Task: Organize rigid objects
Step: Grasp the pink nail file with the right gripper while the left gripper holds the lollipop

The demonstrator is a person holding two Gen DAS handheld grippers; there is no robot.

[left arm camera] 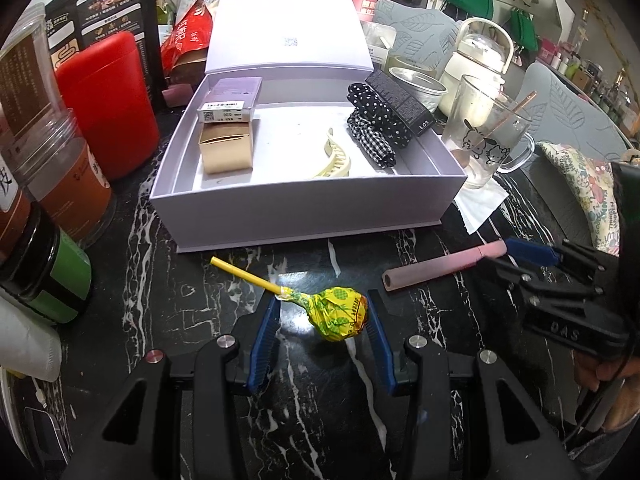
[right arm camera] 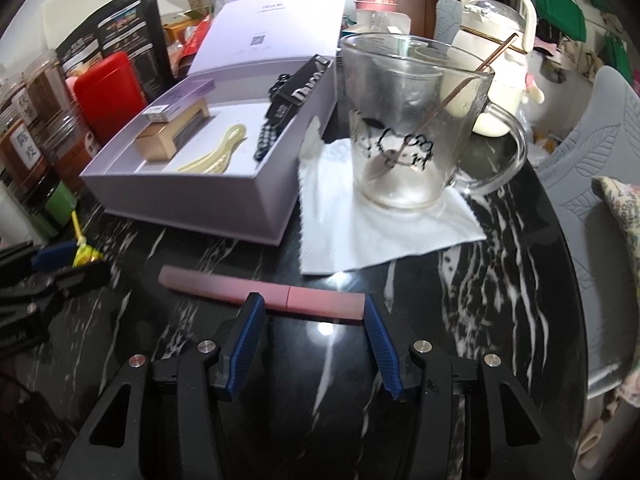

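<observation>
A yellow-wrapped lollipop (left arm camera: 340, 314) lies on the black marble table between the blue fingers of my open left gripper (left arm camera: 322, 312); its stick points back left. A pink pen-like stick (right arm camera: 264, 294) lies on the table at the fingertips of my open right gripper (right arm camera: 310, 308), with its right part between the fingers; it also shows in the left wrist view (left arm camera: 440, 266). Behind stands an open lilac box (left arm camera: 312, 204) holding a gold carton (left arm camera: 227, 148), a cream hair claw (left arm camera: 332, 160), a dotted scrunchie (left arm camera: 374, 120) and a black box (left arm camera: 400, 98).
A glass mug with a spoon (right arm camera: 404, 132) stands on a white napkin (right arm camera: 372, 232) right of the box. Jars (left arm camera: 60, 168) and a red canister (left arm camera: 108, 100) crowd the left side. A white kettle (right arm camera: 496, 64) stands behind the mug.
</observation>
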